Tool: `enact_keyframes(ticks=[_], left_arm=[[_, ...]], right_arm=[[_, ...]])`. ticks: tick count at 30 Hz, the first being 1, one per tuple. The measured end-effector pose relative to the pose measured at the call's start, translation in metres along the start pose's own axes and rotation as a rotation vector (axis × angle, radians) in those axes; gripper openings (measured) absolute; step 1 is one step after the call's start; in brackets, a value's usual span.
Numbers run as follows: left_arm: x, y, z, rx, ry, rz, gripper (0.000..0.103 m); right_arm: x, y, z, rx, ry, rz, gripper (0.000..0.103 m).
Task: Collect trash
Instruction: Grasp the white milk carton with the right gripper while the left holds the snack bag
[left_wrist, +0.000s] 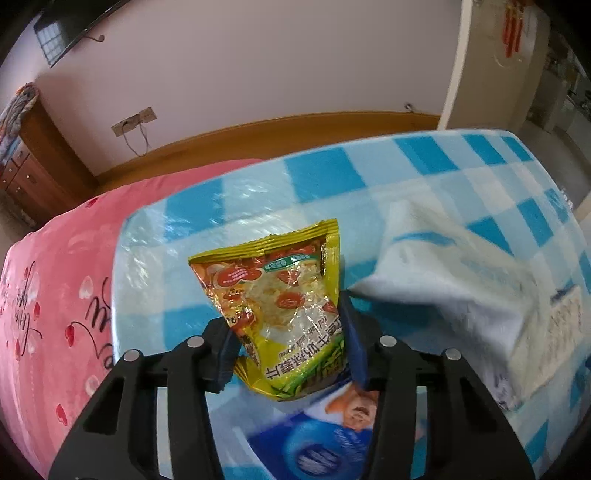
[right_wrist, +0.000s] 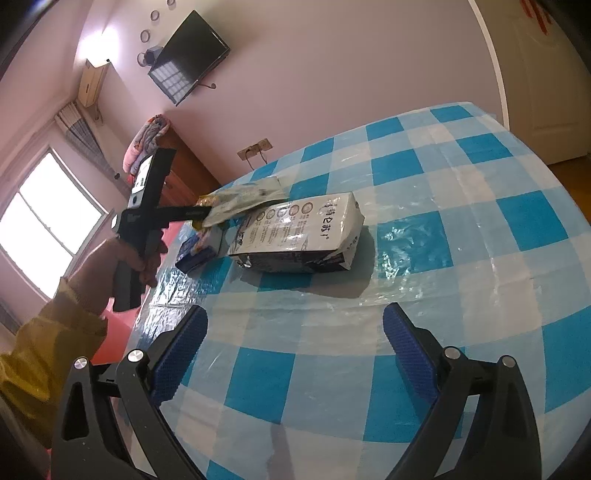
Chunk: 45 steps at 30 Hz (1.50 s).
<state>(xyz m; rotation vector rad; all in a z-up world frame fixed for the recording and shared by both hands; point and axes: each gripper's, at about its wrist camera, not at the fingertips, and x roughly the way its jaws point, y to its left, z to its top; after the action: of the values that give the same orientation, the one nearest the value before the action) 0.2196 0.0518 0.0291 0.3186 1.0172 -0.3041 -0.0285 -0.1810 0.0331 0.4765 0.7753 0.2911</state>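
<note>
On the blue-and-white checked plastic tablecloth (right_wrist: 424, 229), a crinkly yellow snack bag (left_wrist: 280, 302) is pinched tight in the left gripper (left_wrist: 291, 347).
Beside it lie a white paper pack (right_wrist: 295, 236) and a small blue box (right_wrist: 197, 251); the right gripper (right_wrist: 295, 354) hangs wide apart, holding nothing.

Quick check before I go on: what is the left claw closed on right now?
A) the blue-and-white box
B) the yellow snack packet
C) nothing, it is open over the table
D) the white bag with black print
B: in the left wrist view the left claw has its blue pads pressed on either side of the yellow snack packet, while the white bag lies untouched on the checked table cover.
</note>
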Motion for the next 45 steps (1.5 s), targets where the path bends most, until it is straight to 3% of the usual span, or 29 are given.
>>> enact_keyframes(ticks=[9,27,31,36,45], left_arm=[[-0.034,-0.078,-0.051,0.086,-0.026,-0.130,0.049],[-0.083,-0.184,-0.127,0.097,-0.039,-0.341,0.049],[-0.088,-0.188,-0.135,0.056,-0.043,-0.358,0.049],[-0.089,-0.169,-0.141,-0.064,-0.049,-0.357,0.049],[-0.105,-0.139,-0.172,-0.187,-0.085,-0.299,0.049]], right_arm=[[-0.010,-0.015,0.005,0.035,-0.033,-0.019,0.095],[-0.009,-0.048,0.006,0.133,-0.010,-0.034,0.095],[-0.007,-0.050,0.006,0.128,-0.007,-0.049,0.095],[-0.002,-0.043,0.006,0.077,0.004,-0.076,0.095],[0.009,-0.026,0.002,-0.034,0.033,-0.164,0.092]])
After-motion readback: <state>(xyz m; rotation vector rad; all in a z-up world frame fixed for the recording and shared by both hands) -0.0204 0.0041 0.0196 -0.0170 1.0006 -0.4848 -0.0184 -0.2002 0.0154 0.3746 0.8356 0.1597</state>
